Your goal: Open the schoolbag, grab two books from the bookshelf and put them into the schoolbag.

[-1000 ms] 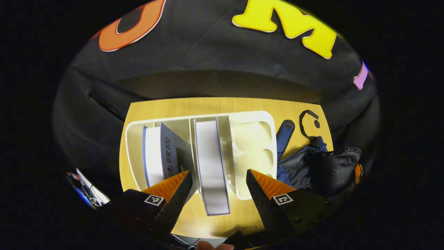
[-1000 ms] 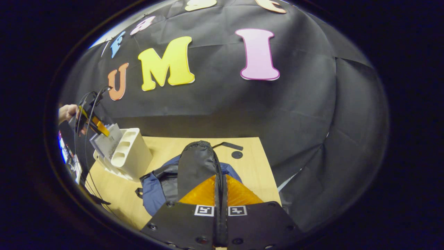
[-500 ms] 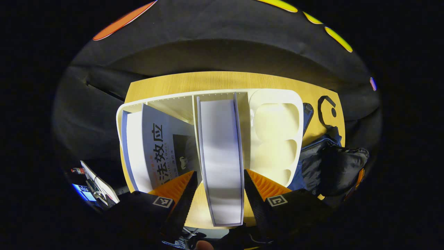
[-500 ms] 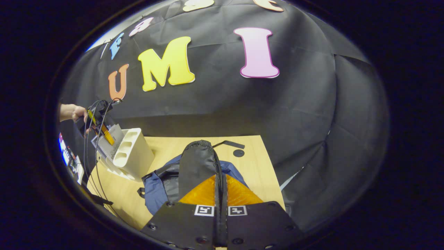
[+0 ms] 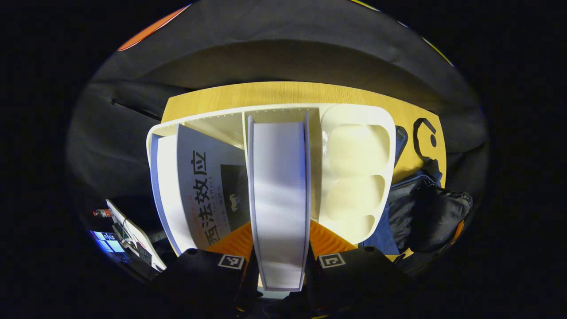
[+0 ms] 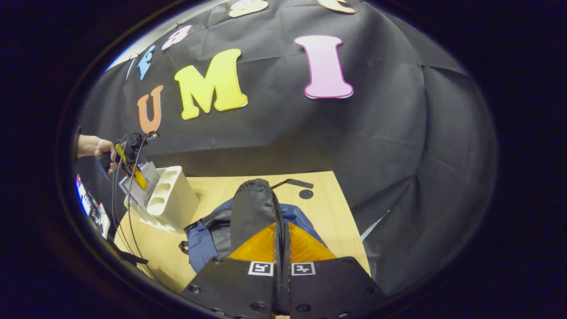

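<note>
In the middle slot of the white bookshelf point(image 5: 283, 110), at the table's point(image 5: 274, 91) left end, a thick book point(image 5: 279, 186) stands with its page edge facing the left gripper point(image 5: 279, 248). In the left gripper view its long axis runs straight away from the tool, and one finger sits on each cover, so the jaws straddle it across its thickness. They look closed on the book, or very nearly so, though actual pad contact is hard to confirm. A second book point(image 5: 199, 190) leans in the slot beside it, just left of the near finger, close enough to be dragged along.

The schoolbag point(image 6: 248, 212) lies near the table's middle, to the right of the bookshelf. The right gripper point(image 6: 282, 248) is clamped on the black fabric at its top, with the zipper edge running between the fingers. In the right gripper view a hand point(image 6: 104, 146) holds the other tool over the shelf.

My read: the left hand is the one on the book, and the pull should follow its long axis, straight back out of the slot
</note>
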Demonstrator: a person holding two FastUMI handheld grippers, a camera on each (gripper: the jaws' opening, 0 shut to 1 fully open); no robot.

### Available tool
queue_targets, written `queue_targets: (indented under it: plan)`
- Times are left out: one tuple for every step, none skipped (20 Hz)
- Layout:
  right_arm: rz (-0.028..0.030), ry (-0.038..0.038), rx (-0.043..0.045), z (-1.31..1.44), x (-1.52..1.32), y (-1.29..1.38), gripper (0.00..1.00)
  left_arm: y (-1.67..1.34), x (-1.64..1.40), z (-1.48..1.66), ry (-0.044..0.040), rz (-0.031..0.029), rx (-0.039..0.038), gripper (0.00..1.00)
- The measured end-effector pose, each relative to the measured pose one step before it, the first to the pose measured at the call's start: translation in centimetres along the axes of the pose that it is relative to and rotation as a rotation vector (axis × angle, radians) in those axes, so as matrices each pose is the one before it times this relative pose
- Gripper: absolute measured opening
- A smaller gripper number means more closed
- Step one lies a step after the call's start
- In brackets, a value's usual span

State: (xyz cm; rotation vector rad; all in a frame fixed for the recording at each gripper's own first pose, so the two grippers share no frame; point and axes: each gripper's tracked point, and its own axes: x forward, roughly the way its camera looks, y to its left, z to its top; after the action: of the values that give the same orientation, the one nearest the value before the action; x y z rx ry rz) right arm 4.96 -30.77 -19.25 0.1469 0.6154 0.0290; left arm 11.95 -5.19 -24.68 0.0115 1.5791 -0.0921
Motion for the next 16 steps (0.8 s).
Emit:
queue_targets:
  plan:
    - [0.0,-0.00236,-0.00537,-0.074,0.093,0.188,0.0,0.094,-0.819,-0.171,-0.01118,-0.00157,0.01232,0.46]
    - [0.00176,-0.00111,-0.00375,0.025,-0.068,0.182,0.0,0.189,-1.133,-0.22,-0.01941,0.00102,0.01334,0.45]
    - [0.00051,-0.00126,-0.00219,0.047,-0.03,0.209,0.0,0.27,-1.382,-0.181,-0.02718,0.00292,0.01738,0.44]
    - [0.00016,0.00081,-0.00258,0.075,-0.011,0.126,0.0,0.047,-1.615,-0.301,-0.02749,-0.0022,0.02026,0.39]
    - [-0.00028,0.00022,-0.00305,-0.086,-0.061,0.126,0.0,0.234,-1.937,-0.247,-0.03356,-0.00414,0.03136,0.43]
    - [-0.00175,0.00111,-0.00127,-0.013,0.032,0.146,0.0,0.359,-1.756,-0.455,-0.03128,-0.00308,0.03017,0.43]
    - [-0.00042,-0.00038,0.00018,0.077,0.039,0.219,0.0,0.45,-1.724,-0.594,-0.02636,-0.00177,0.02061,0.43]
    - [-0.0015,0.00257,-0.00395,0.035,-0.099,0.228,0.0,-0.041,-1.688,-0.966,-0.02278,-0.01542,-0.00037,0.43]
    - [-0.00264,0.00124,-0.00544,-0.075,-0.038,0.057,0.0,-0.025,-1.626,-0.921,-0.01662,-0.01559,-0.00923,0.43]
    - [-0.00158,0.00096,-0.00304,0.108,-0.062,0.23,0.0,-0.286,-1.432,-0.604,-0.01787,-0.02439,-0.01005,0.43]
    - [-0.00275,0.00161,-0.00047,-0.028,-0.116,0.11,0.0,-0.345,-1.221,-0.678,-0.01815,-0.02713,-0.02017,0.43]
    - [-0.00268,-0.0003,0.00383,0.057,-0.14,0.175,0.0,-0.532,-0.661,-0.679,-0.01011,-0.03029,-0.02809,0.43]
    - [-0.004,-0.00064,0.00432,0.096,-0.13,0.071,0.0,-0.661,-0.753,-0.703,-0.01227,-0.04343,-0.03686,0.43]
    - [-0.00568,-0.00041,0.00442,0.028,-0.188,0.009,0.0,-0.681,-0.708,-0.934,-0.005,-0.04987,-0.03533,0.43]
    - [-0.0039,0.0006,0.0022,-0.051,-0.089,0.05,0.0,-0.95,-0.346,-0.683,-0.00822,-0.05583,-0.03888,0.43]
    - [-0.00603,0.00065,0.00004,0.062,-0.117,-0.031,0.0,-1.112,-0.157,-0.54,-0.00759,-0.06319,-0.0393,0.43]
